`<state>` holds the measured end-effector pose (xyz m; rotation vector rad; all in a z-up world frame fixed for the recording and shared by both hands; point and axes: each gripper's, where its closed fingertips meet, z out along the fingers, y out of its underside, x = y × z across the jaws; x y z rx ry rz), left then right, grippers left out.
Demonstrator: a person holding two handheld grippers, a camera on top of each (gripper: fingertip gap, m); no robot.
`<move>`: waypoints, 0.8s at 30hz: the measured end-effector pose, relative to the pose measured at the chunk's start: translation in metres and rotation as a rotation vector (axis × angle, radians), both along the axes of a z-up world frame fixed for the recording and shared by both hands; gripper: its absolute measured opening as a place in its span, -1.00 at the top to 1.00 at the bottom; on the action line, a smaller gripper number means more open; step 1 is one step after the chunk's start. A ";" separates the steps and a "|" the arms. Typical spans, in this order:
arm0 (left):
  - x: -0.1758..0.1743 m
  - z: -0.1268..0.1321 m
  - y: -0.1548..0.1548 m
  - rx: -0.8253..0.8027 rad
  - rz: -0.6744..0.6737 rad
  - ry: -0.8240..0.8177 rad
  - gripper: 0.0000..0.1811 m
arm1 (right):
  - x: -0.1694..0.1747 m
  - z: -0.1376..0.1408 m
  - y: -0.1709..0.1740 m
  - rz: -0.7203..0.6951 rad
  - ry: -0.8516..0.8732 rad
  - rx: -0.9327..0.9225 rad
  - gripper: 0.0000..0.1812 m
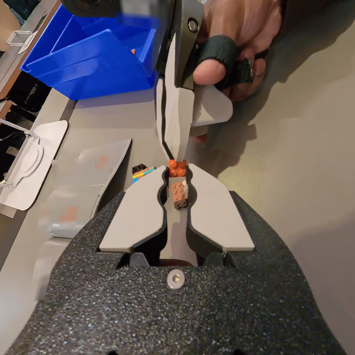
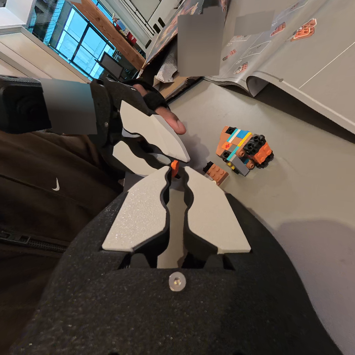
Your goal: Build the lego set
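Observation:
My left gripper (image 1: 177, 166) is shut on the sides of a small orange brick (image 1: 177, 170) and holds it just above the grey table. My right gripper (image 1: 175, 156) comes down from above with its fingers pinched on the brick's far edge. In the right wrist view the orange brick (image 2: 174, 169) shows edge-on between my right gripper's (image 2: 177, 168) tips, with the left gripper (image 2: 172, 163) entering from the left. A small tan and black assembly (image 1: 179, 194) lies under the brick. The multi-coloured model (image 2: 244, 149) lies to the side.
A blue bin (image 1: 86, 65) stands at the back left. The open instruction booklet (image 2: 288, 57) lies beside the model. A white flat stand (image 1: 28, 163) sits at the table's left edge. A cardboard box (image 2: 169, 48) is behind the booklet. The grippers are tip to tip, or close to it.

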<state>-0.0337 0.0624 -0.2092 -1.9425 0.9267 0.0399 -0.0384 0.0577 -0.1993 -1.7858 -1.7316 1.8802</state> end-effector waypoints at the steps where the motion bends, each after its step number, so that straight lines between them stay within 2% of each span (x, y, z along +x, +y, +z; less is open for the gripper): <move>1: 0.001 0.000 0.000 -0.003 -0.001 -0.008 0.82 | 0.000 0.001 -0.001 0.006 0.003 -0.012 0.93; 10: 0.002 0.004 0.001 -0.008 0.008 -0.088 0.81 | 0.002 0.006 -0.001 0.018 0.005 -0.091 0.97; 14: -0.012 0.007 0.000 -0.050 0.057 -0.138 0.76 | 0.002 0.010 0.010 -0.010 0.017 -0.115 0.97; 18: -0.015 -0.011 -0.010 -0.233 0.083 -0.188 0.68 | 0.003 0.014 0.020 -0.037 0.024 -0.134 0.97; 24: -0.017 -0.040 -0.008 -0.305 0.147 -0.099 0.48 | 0.005 0.009 0.017 -0.025 0.004 -0.152 0.97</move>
